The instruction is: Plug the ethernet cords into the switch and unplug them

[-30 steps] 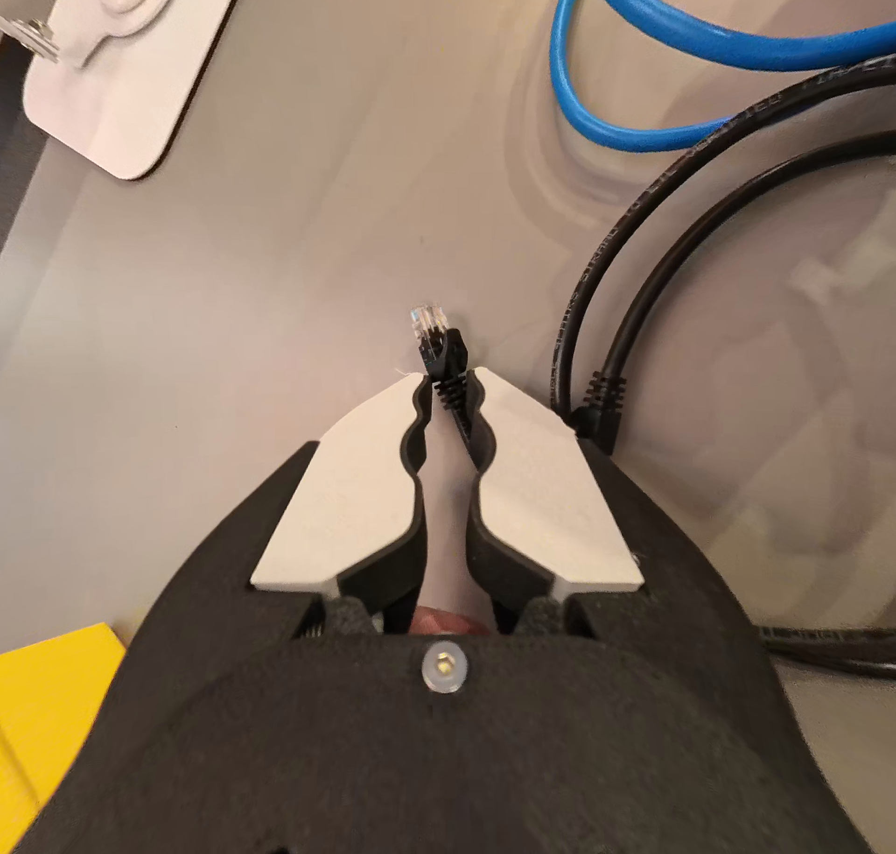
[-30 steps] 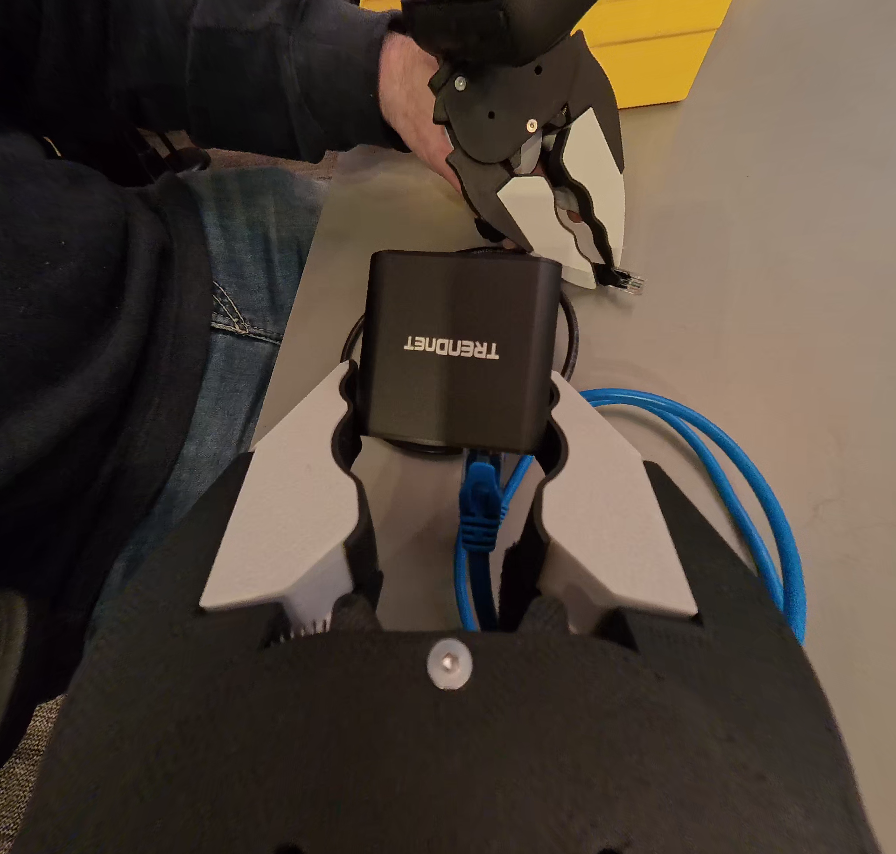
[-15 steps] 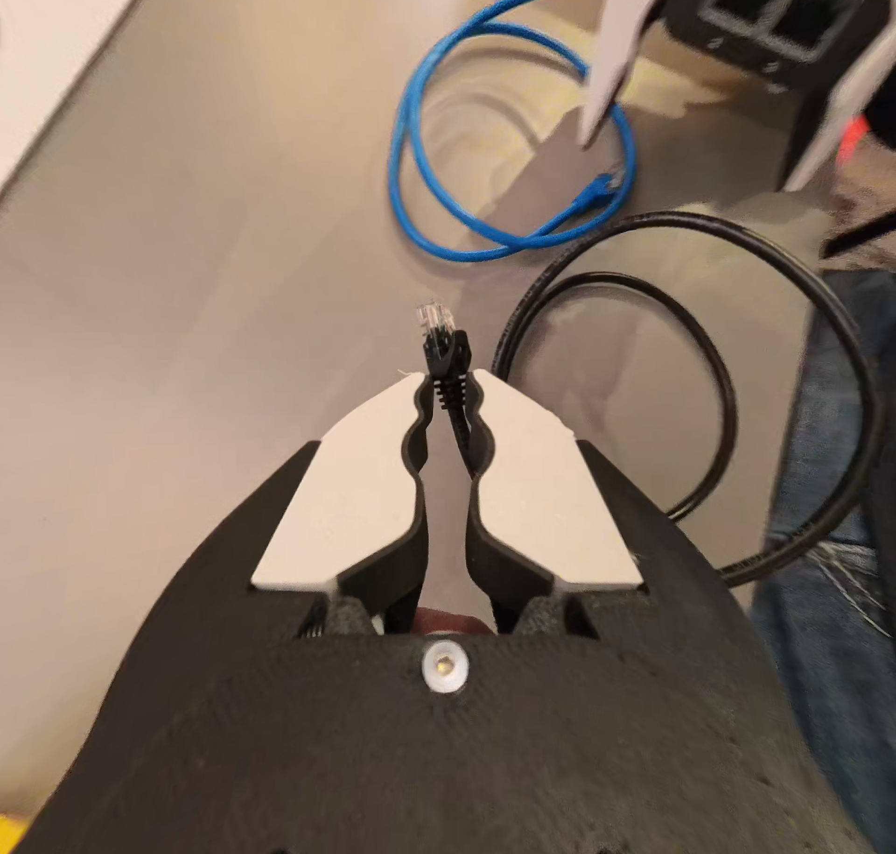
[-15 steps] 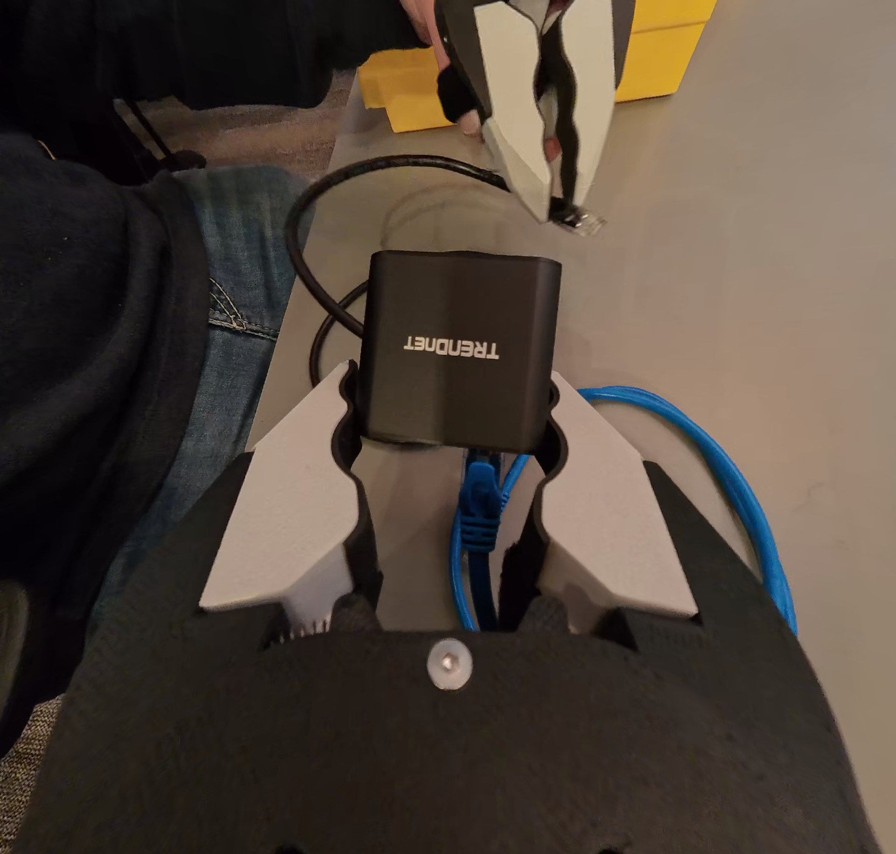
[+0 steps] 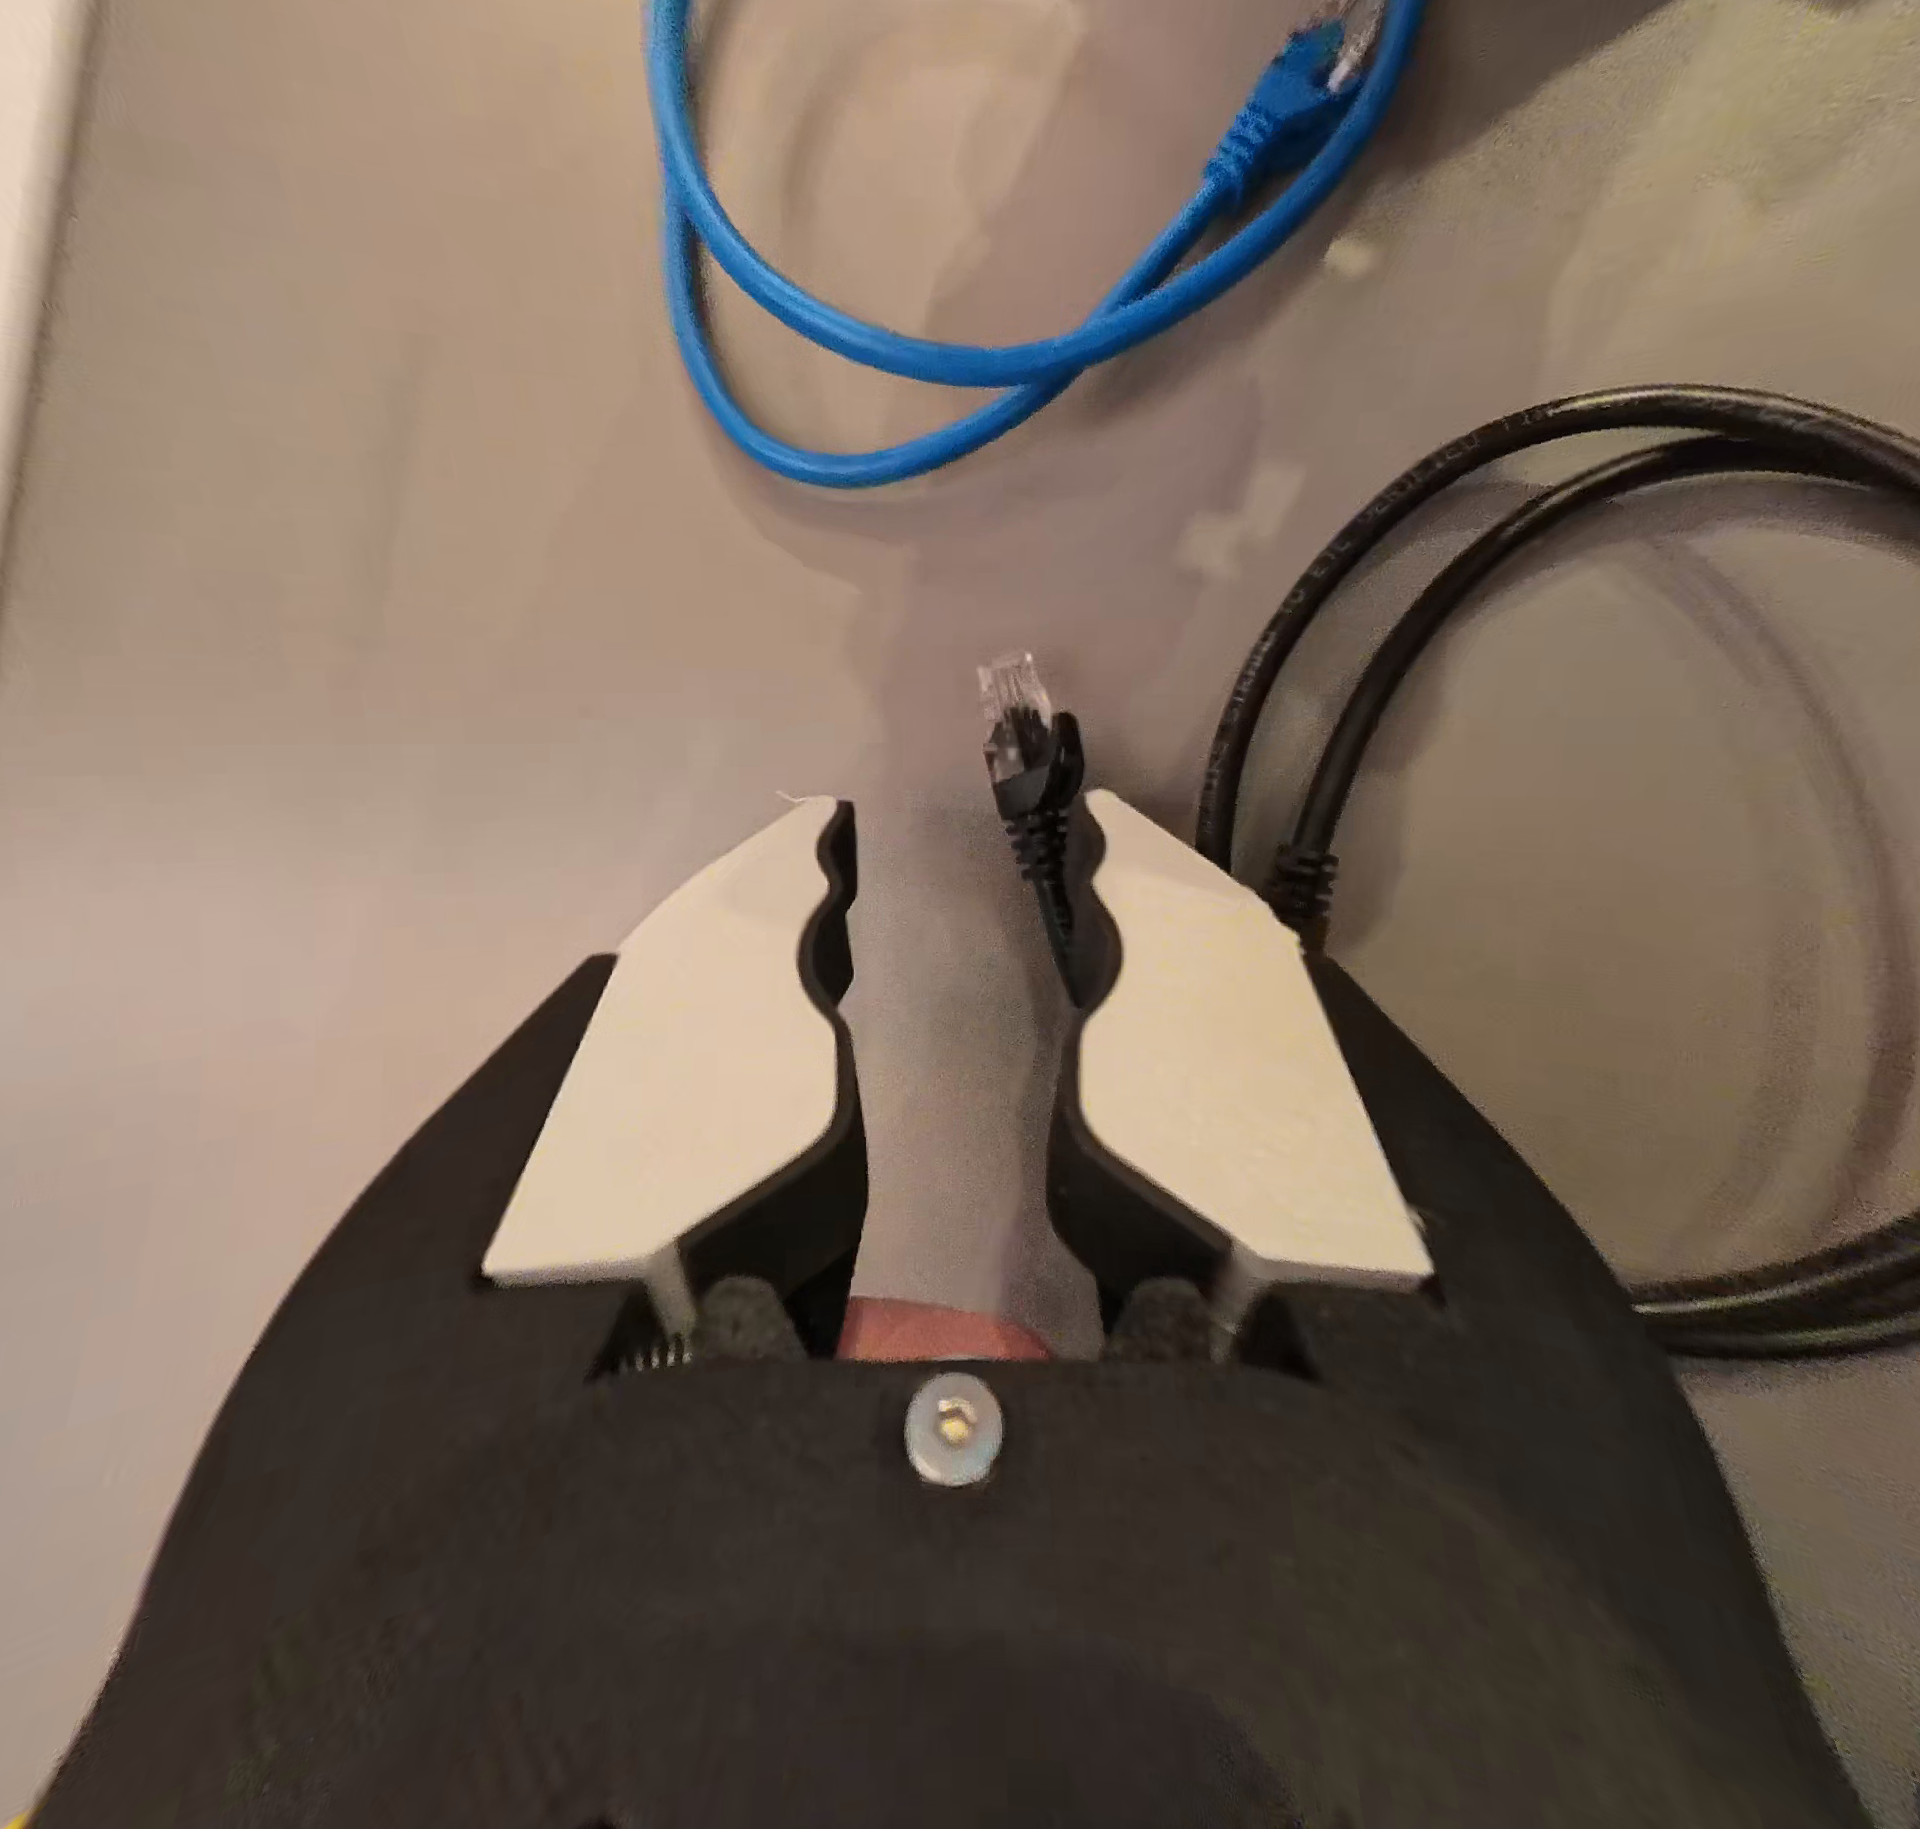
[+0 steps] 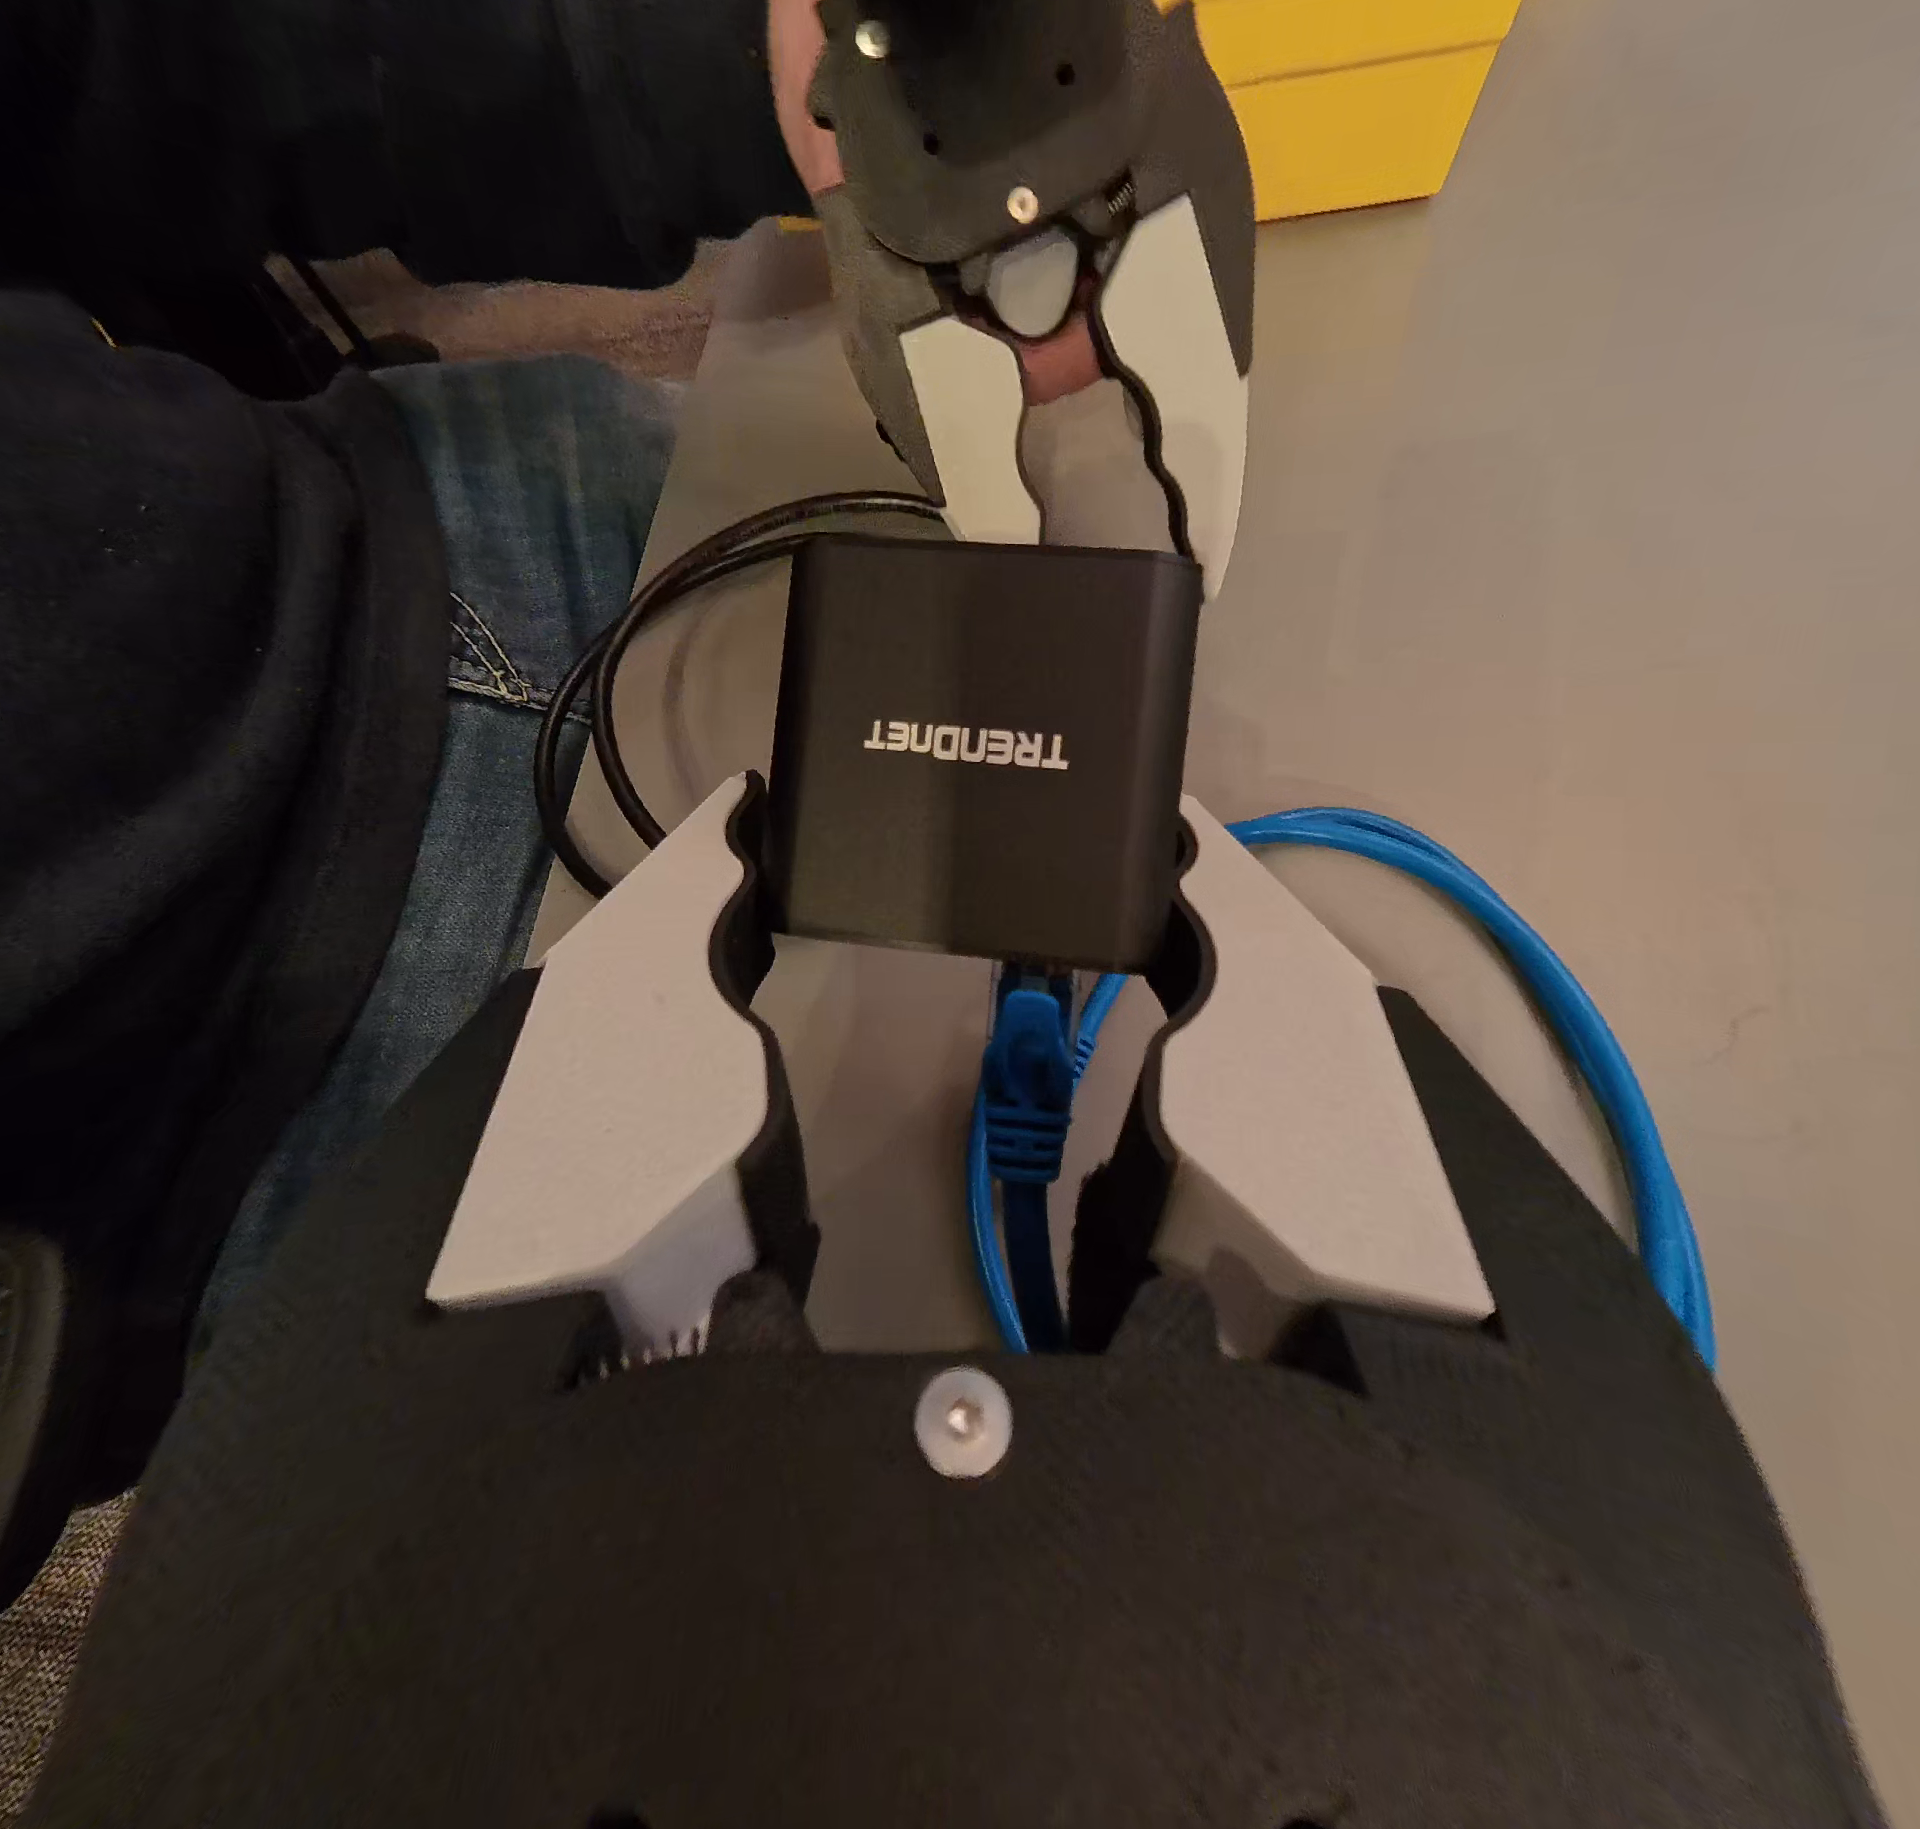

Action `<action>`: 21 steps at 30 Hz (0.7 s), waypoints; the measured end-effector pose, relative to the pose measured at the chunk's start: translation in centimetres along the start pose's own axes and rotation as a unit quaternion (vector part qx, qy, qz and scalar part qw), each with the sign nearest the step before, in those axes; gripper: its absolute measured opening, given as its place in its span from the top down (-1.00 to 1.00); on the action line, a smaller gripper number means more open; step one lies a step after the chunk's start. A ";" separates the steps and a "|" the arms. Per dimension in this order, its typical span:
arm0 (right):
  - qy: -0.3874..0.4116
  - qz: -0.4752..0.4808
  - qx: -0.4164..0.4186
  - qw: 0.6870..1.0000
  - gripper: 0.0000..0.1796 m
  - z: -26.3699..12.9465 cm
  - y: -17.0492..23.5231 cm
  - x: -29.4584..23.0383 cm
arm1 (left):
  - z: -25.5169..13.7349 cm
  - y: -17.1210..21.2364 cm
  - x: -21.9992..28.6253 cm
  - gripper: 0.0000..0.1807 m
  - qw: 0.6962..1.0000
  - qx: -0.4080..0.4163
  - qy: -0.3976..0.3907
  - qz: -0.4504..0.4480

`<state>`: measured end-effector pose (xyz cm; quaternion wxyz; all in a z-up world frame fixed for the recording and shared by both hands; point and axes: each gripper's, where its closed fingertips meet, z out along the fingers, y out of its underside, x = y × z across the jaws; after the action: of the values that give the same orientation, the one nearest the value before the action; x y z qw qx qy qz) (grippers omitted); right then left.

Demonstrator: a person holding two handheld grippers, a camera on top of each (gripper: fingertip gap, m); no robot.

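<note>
The left tool (image 5: 961,813) stands wide, with the black ethernet plug (image 5: 1023,740) resting only against its right finger above the grey worktop (image 5: 364,480). The right tool (image 6: 971,823) clamps the black switch (image 6: 987,751), a blue ethernet cord (image 6: 1023,1073) plugged into its near side.

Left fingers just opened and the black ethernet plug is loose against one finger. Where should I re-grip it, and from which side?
Judging from the left wrist view, close on the ribbed black strain-relief boot, just behind the clear plug, coming straight from behind along the cord's axis. The black ethernet cord leans against the inner face of the left gripper, its plug pointing forward. The ribs should give purchase, and the clear tip stays free for the switch.
</note>
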<state>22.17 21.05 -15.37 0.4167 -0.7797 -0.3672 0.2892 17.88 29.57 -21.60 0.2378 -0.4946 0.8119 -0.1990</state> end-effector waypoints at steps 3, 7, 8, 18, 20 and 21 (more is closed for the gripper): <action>0.000 0.000 0.002 1.000 0.21 0.0 0.1 0.0 | -1.2 -0.8 0.6 0.63 0.996 0.017 -0.058 0.073; 0.001 0.001 0.003 1.000 0.21 0.0 0.1 0.1 | -1.0 -0.8 2.0 0.70 0.979 -0.012 -0.104 0.173; 0.001 0.001 0.003 1.000 0.21 0.0 0.1 0.0 | -0.9 -0.6 2.2 0.72 0.976 -0.023 -0.110 0.188; 0.003 0.001 0.006 1.000 0.22 -0.2 0.1 0.0 | 0.2 1.1 1.5 0.85 0.972 -0.052 -0.119 0.196; 0.002 0.001 0.006 1.000 0.22 -0.1 0.0 0.0 | 0.4 1.1 1.1 0.85 0.975 -0.050 -0.118 0.181; 0.003 0.001 0.007 1.000 0.22 -0.1 0.0 0.0 | 0.4 1.1 1.0 0.85 0.977 -0.050 -0.115 0.170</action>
<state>22.28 20.97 -15.30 0.4229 -0.7778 -0.3635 0.2898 16.97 29.11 -22.75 0.3353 -0.3801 0.8602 -0.0566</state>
